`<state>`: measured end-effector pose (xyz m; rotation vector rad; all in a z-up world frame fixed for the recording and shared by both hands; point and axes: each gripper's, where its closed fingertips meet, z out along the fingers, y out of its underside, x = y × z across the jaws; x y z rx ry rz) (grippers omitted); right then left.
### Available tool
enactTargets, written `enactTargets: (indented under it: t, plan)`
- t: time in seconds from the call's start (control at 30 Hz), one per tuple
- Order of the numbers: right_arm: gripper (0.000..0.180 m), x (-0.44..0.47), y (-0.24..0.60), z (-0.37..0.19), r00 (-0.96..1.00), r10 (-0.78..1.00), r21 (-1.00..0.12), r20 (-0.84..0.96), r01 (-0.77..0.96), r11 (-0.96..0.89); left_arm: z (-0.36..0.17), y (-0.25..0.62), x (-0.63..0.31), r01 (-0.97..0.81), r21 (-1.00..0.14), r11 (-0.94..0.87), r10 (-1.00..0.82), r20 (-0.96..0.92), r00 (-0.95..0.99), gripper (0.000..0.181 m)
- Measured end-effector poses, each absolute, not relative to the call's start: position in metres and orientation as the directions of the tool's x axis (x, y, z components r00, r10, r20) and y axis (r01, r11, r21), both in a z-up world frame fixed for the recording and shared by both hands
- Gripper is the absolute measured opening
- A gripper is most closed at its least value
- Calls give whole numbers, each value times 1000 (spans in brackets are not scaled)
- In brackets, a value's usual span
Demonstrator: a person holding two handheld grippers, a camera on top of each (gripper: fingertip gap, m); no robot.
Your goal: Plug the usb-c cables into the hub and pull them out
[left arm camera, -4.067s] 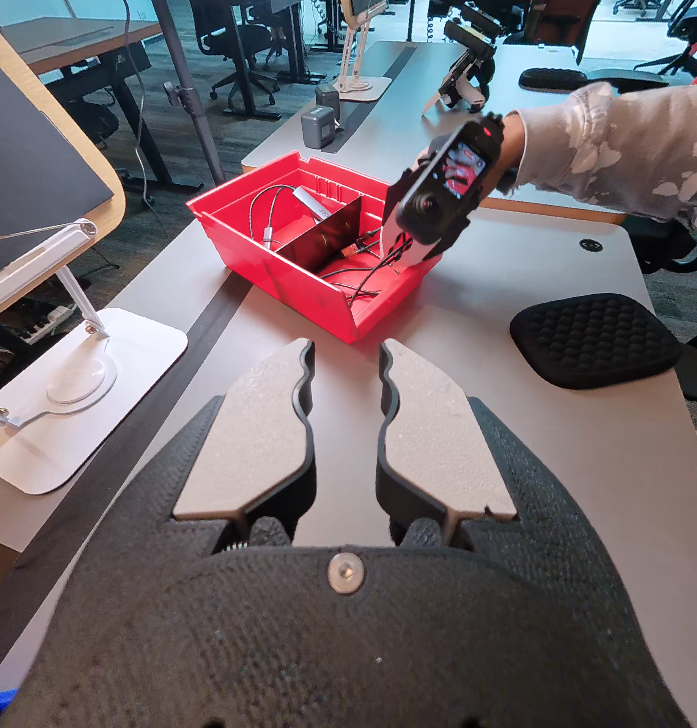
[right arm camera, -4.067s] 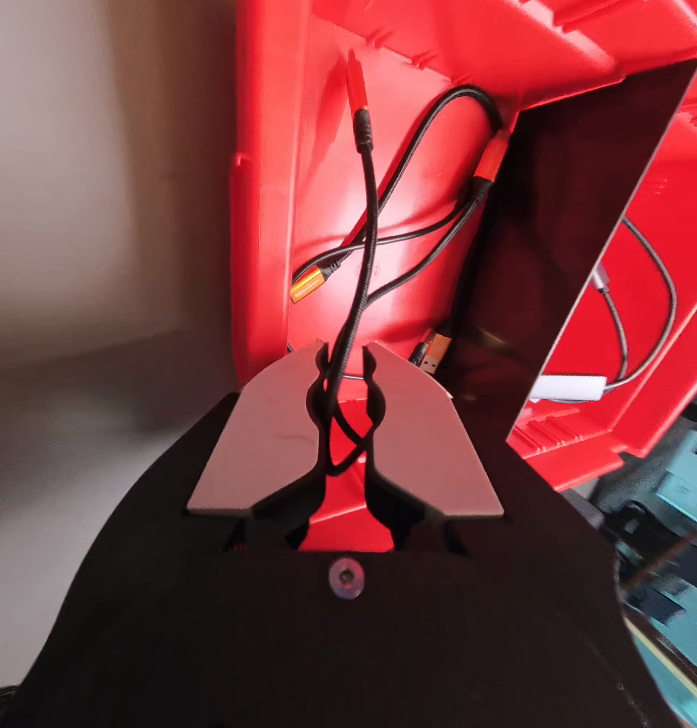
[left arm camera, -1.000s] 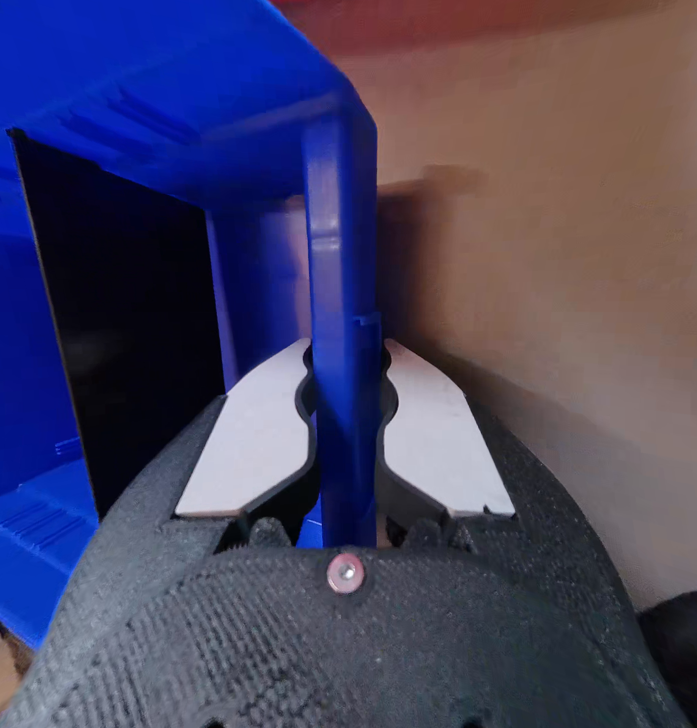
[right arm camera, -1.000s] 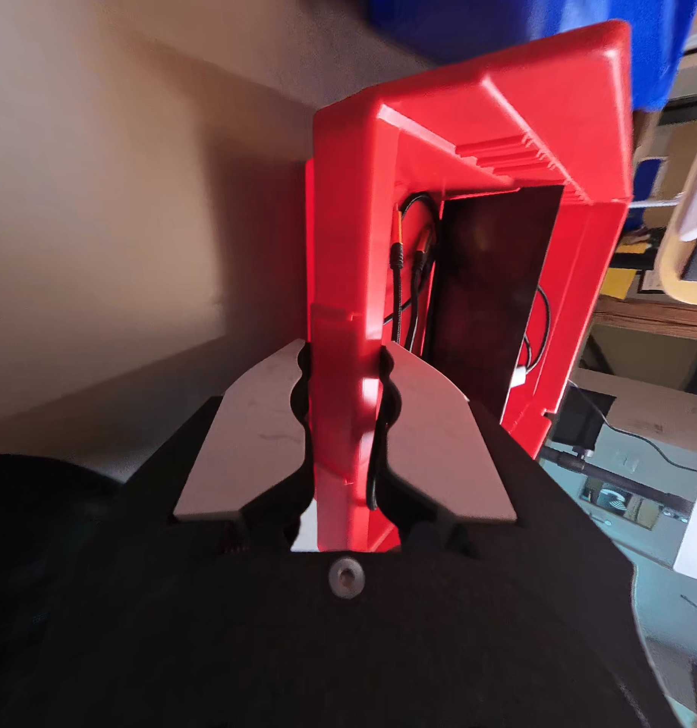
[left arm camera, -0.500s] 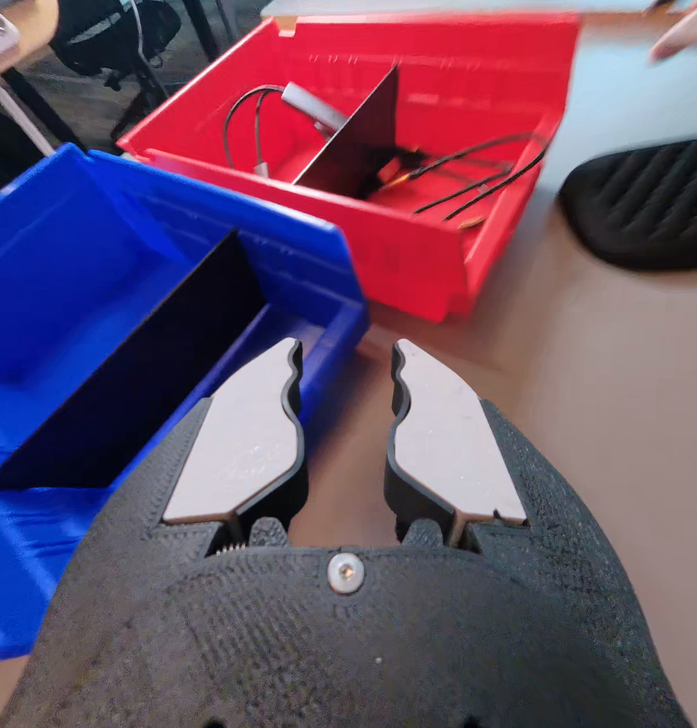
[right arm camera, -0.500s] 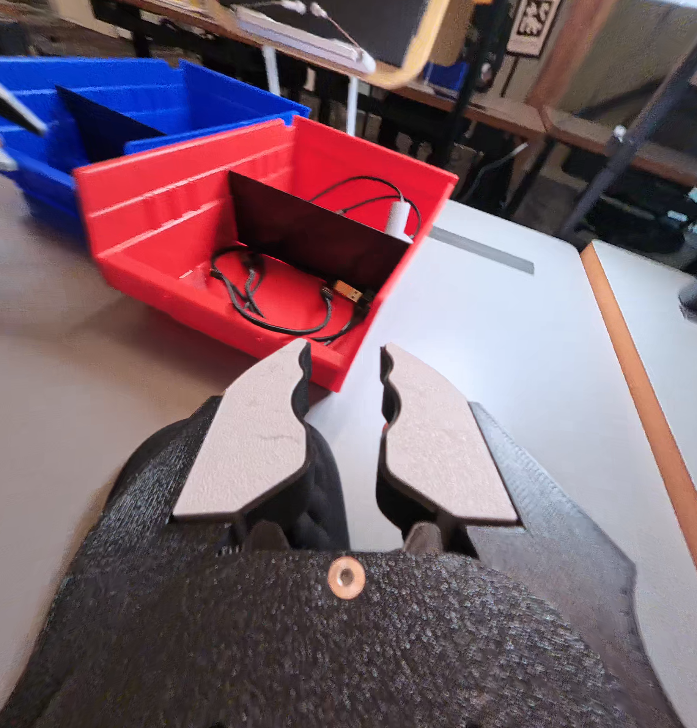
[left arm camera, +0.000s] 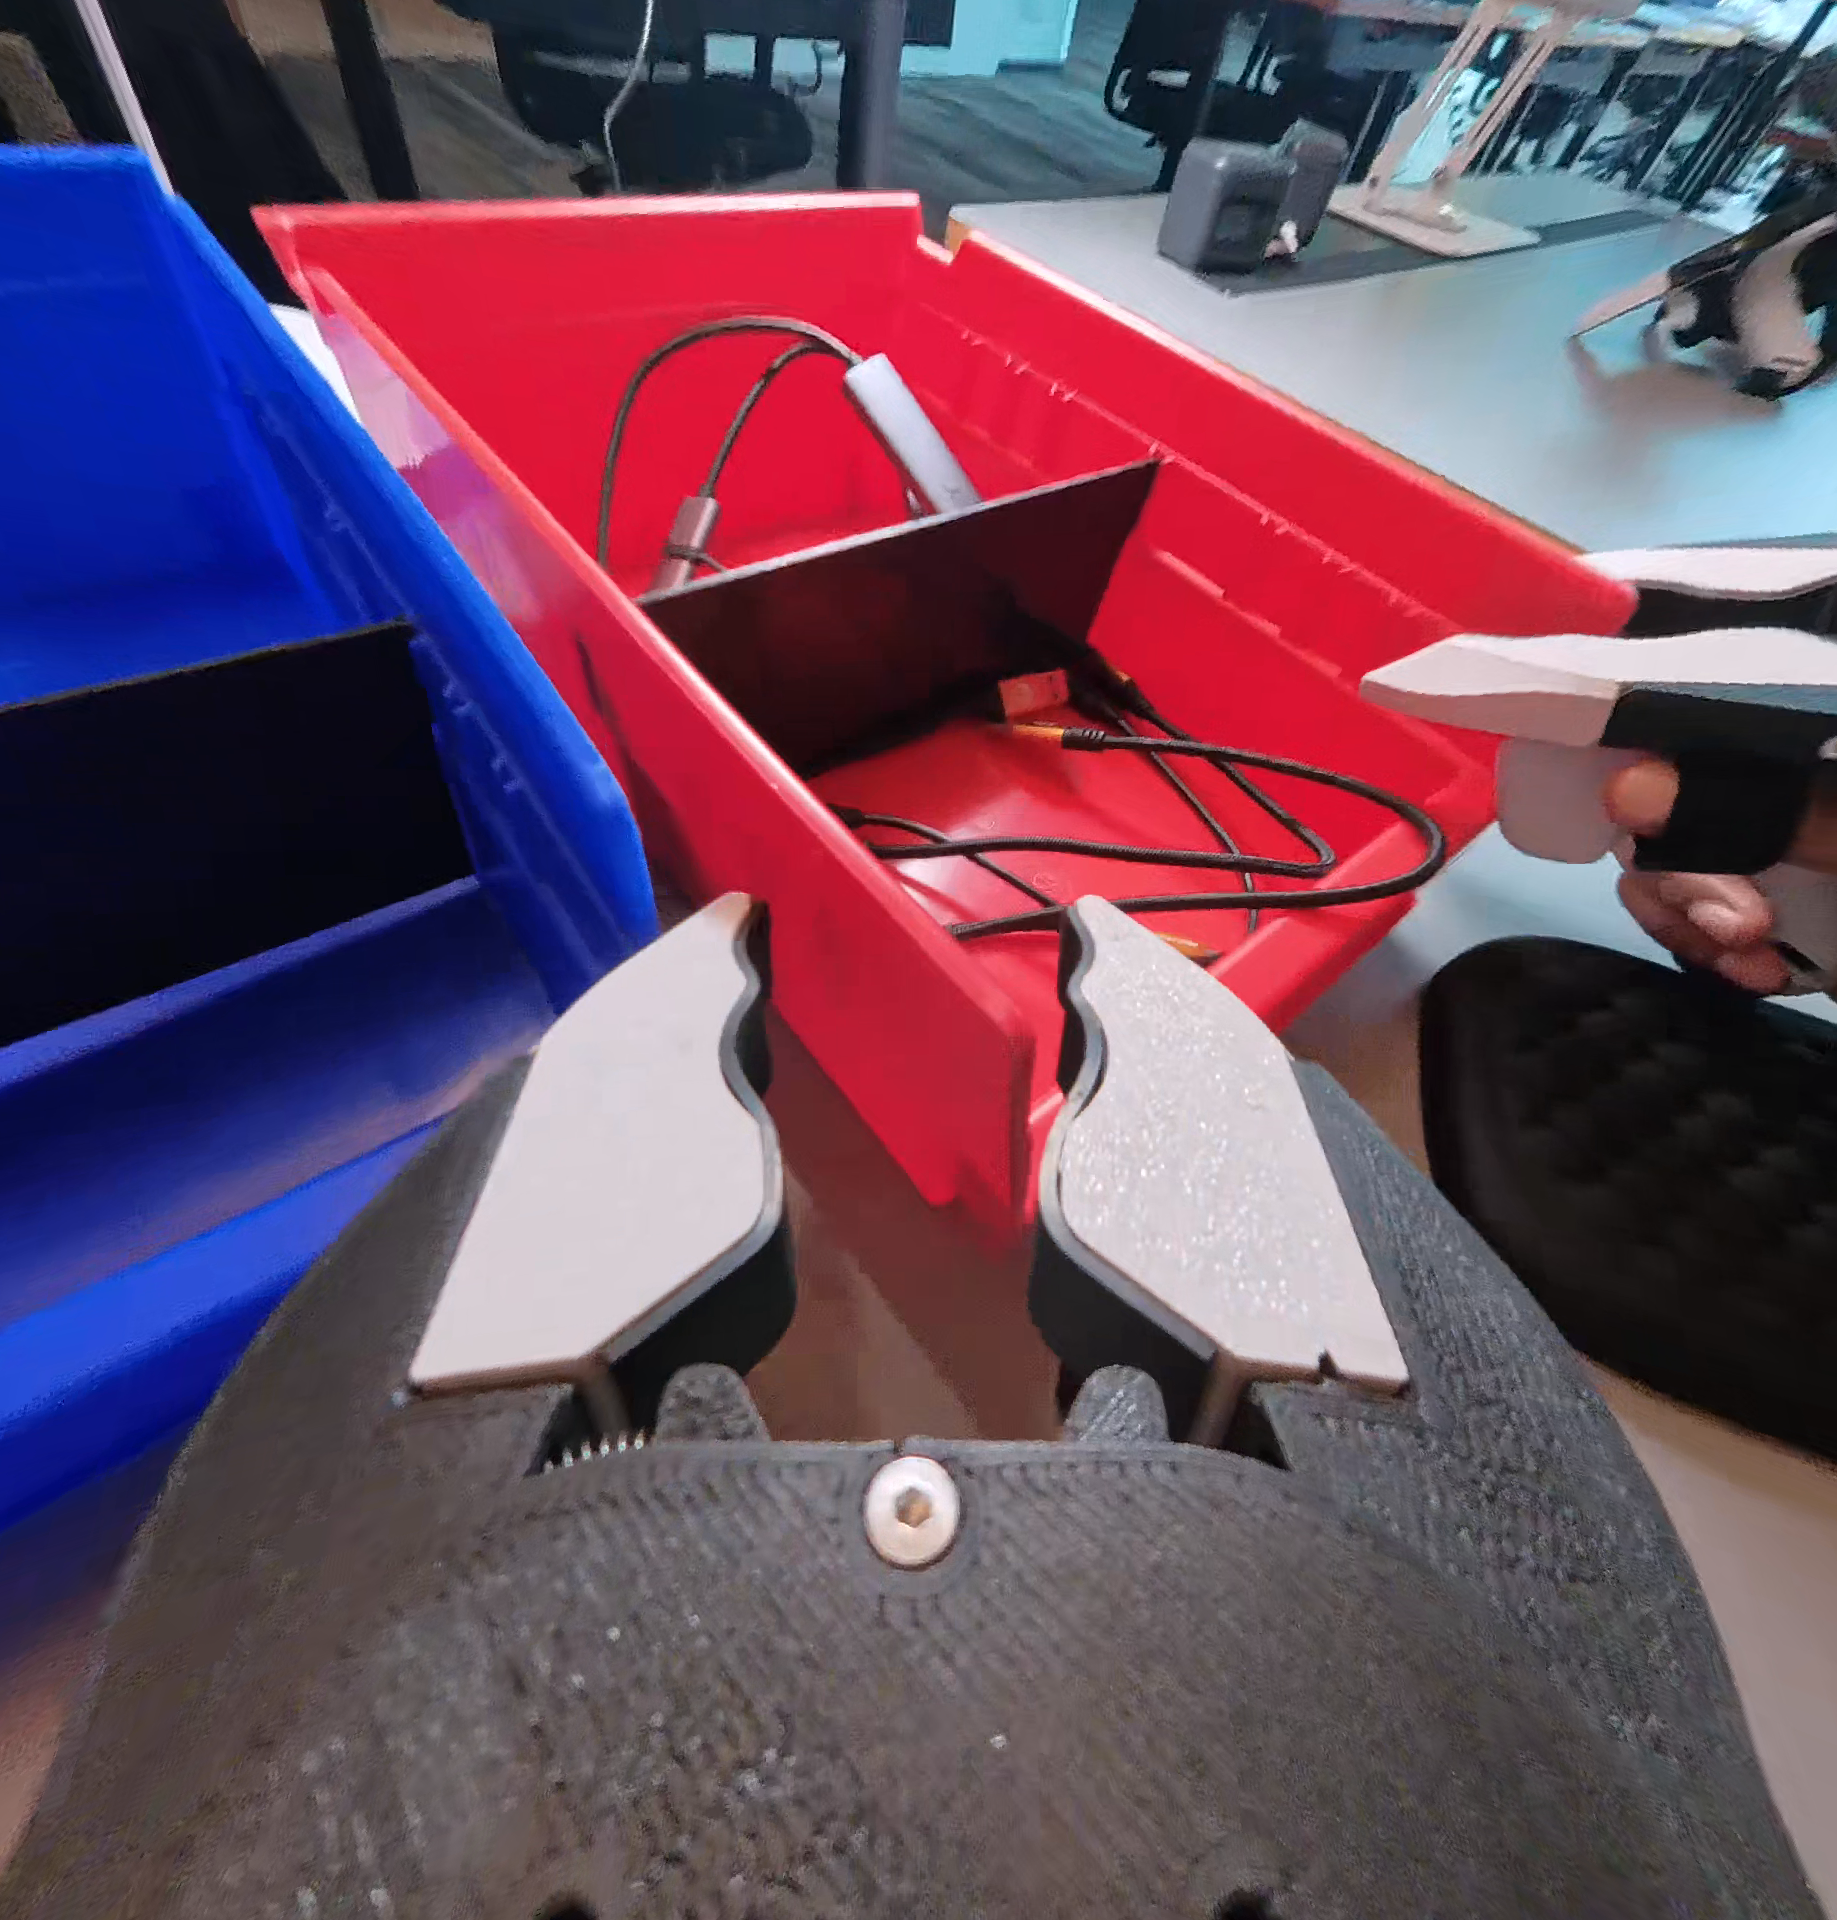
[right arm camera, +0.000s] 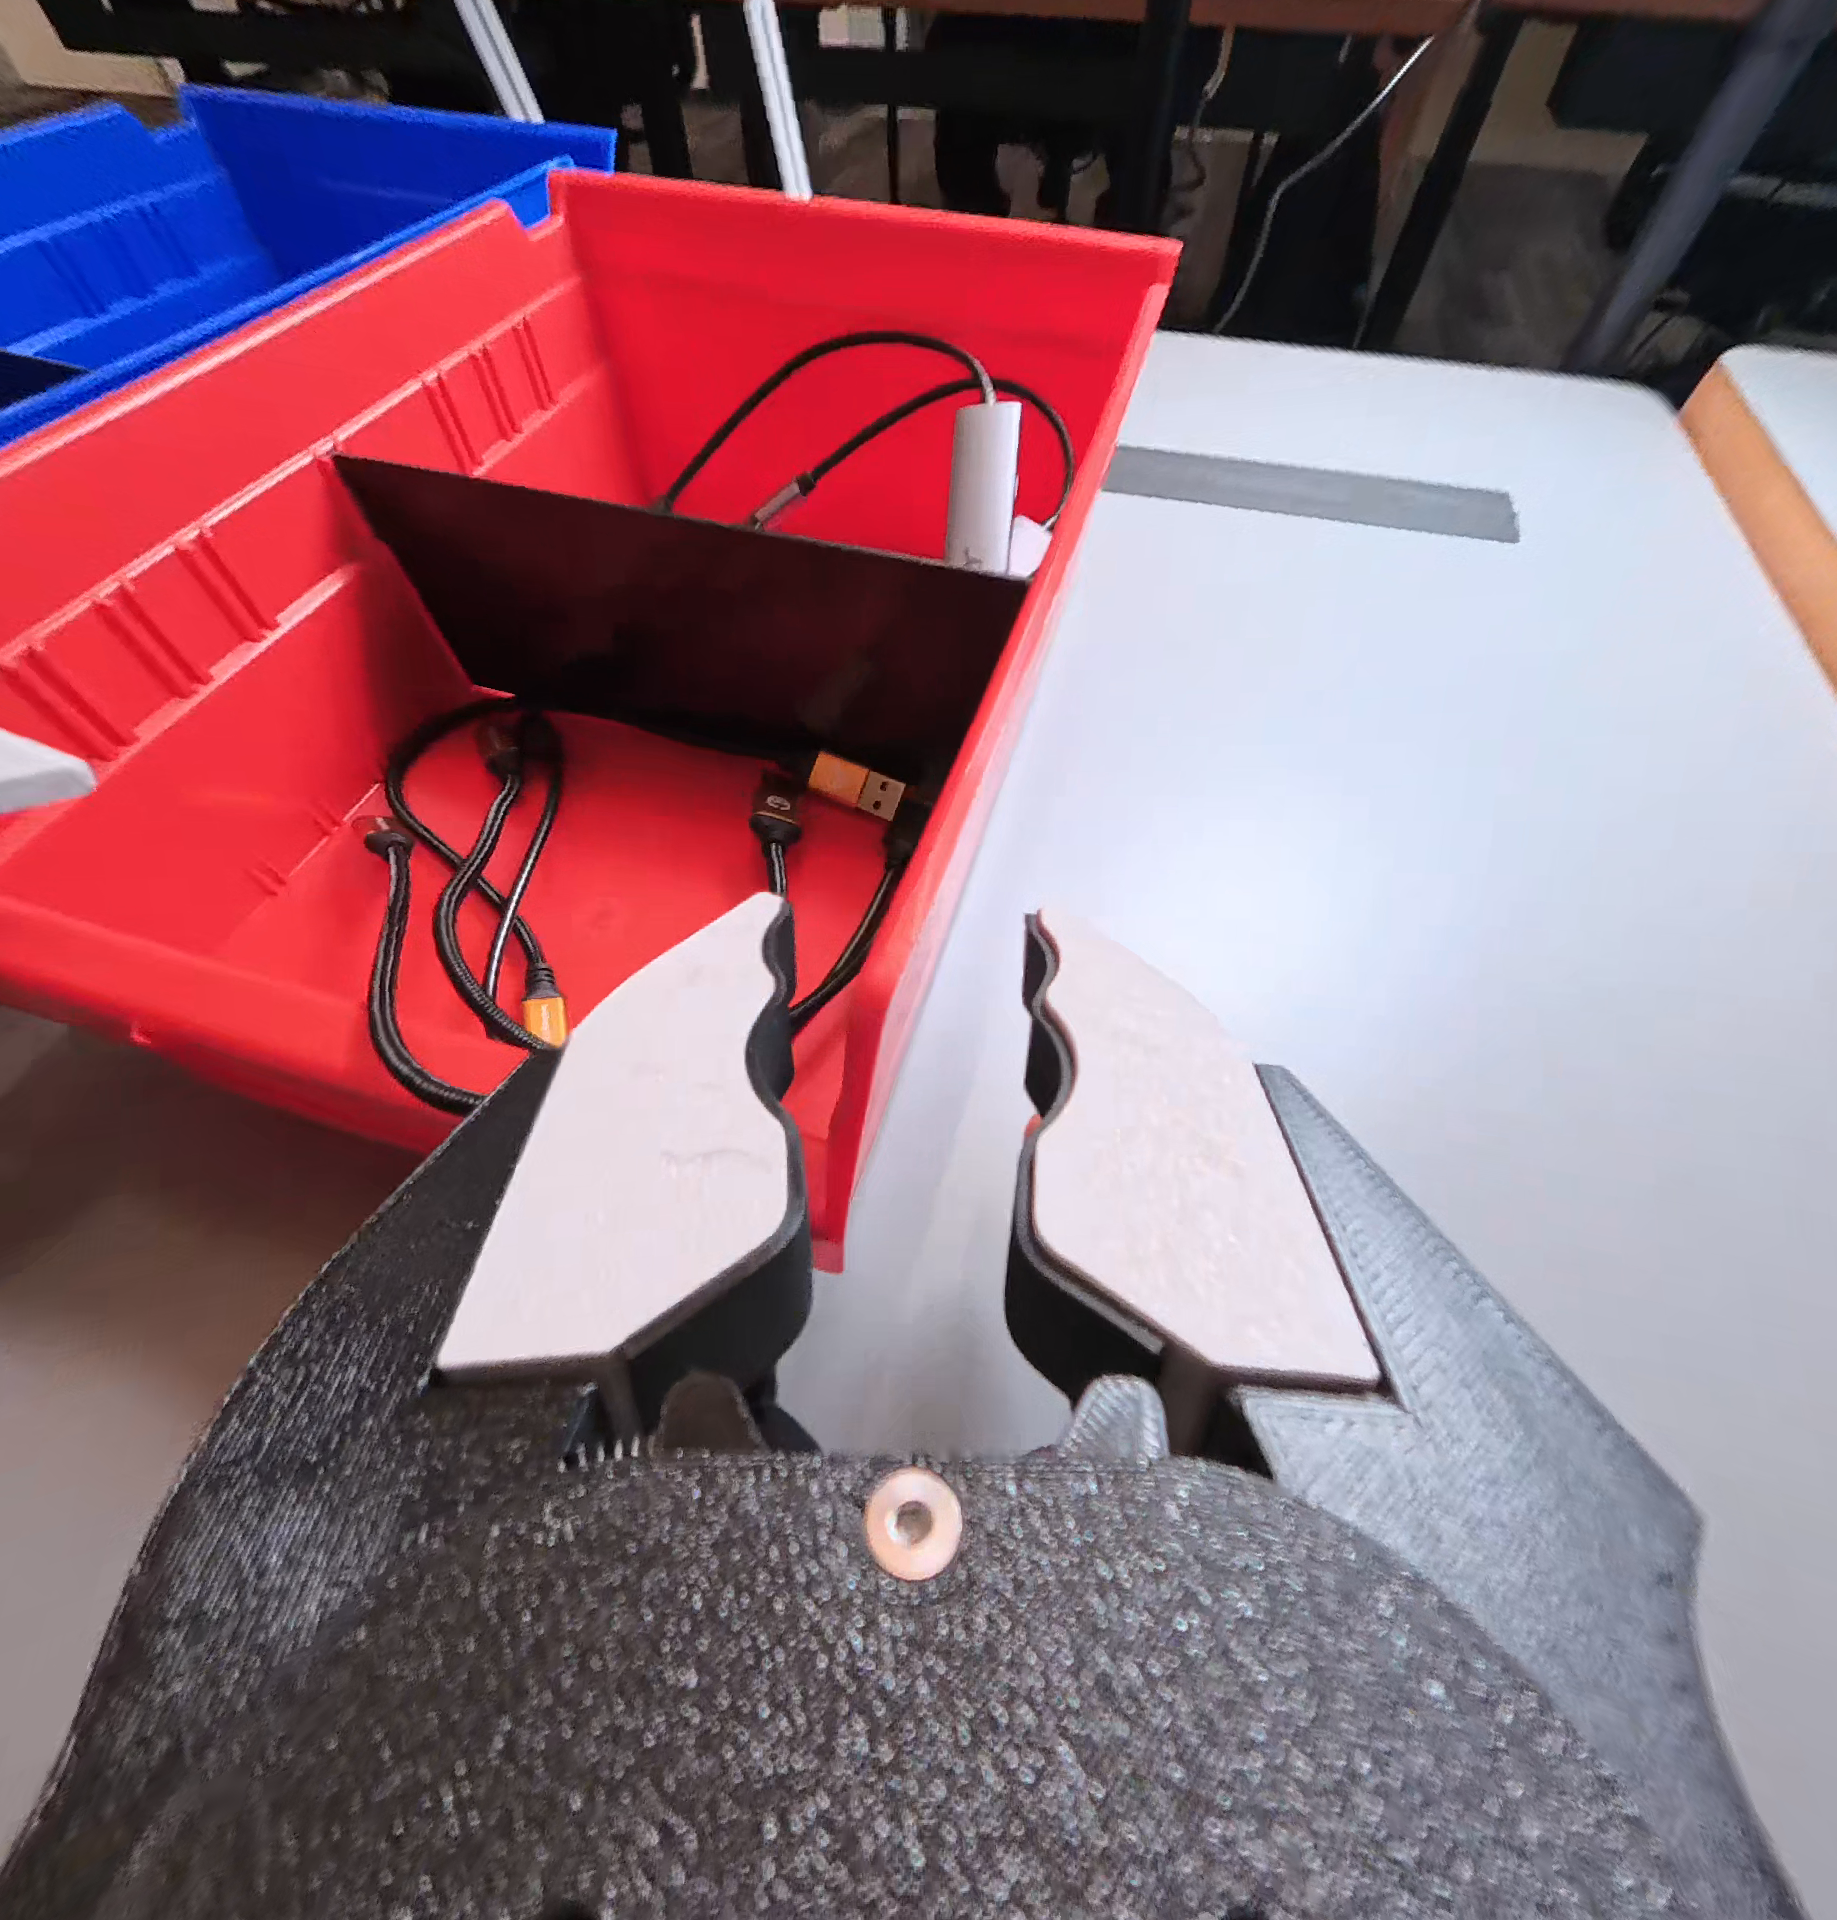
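Both the left gripper and right gripper are hovering released and empty at the red bin — cables lying just ahead of the right one, the hub waiting beyond the black divider, pointing away.

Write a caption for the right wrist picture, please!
Open right tool near a red bin holding cables and hub.

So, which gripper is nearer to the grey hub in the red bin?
Neither clearly. The left gripper and right gripper both hover open outside the red bin, short of the divider; the hub lies beyond it.
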<state>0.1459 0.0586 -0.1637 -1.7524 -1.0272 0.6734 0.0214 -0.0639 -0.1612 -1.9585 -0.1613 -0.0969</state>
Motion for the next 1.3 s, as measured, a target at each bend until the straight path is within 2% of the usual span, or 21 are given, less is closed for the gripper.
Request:
enactTargets:
  t: [0.2, 0.27, 0.43, 0.7, 0.87, 1.03, 1.17, 1.3]
  plan:
    - [10, 145, 62, -161, 528, 847, -928, 61, 343, -147, -164, -57, 20, 138, -919, -370, 91, 112, 990, 41]
    - [9, 147, 59, -157, 521, 853, -936, 32, 315, -158, -162, -58, 18, 136, -923, -360, 86, 113, 990, 38]
    - [11, 157, 42, -131, 542, 833, -955, 107, 288, -65, -143, -65, 19, 102, -943, -318, 79, 81, 994, 32]
    - [14, 132, 4, -27, 492, 863, -988, 118, 148, 51, -39, -95, -9, 72, -991, -114, 140, 56, 989, 25]
    - [16, 63, -43, 21, 395, 906, -988, 153, 70, 137, 14, -150, -71, 60, -998, 7, 285, 60, 957, 19]
    - [17, -18, -110, 41, 251, 952, -985, 174, 26, 173, 37, -233, -137, 54, -995, 79, 439, 84, 895, 17]
    - [17, -78, -170, 31, 136, 976, -985, 172, 18, 171, 31, -308, -182, 54, -995, 87, 559, 93, 824, 15]
    - [18, -124, -228, -8, 27, 994, -993, 105, 51, 104, 3, -374, -217, 87, -995, 52, 652, 100, 752, 14]
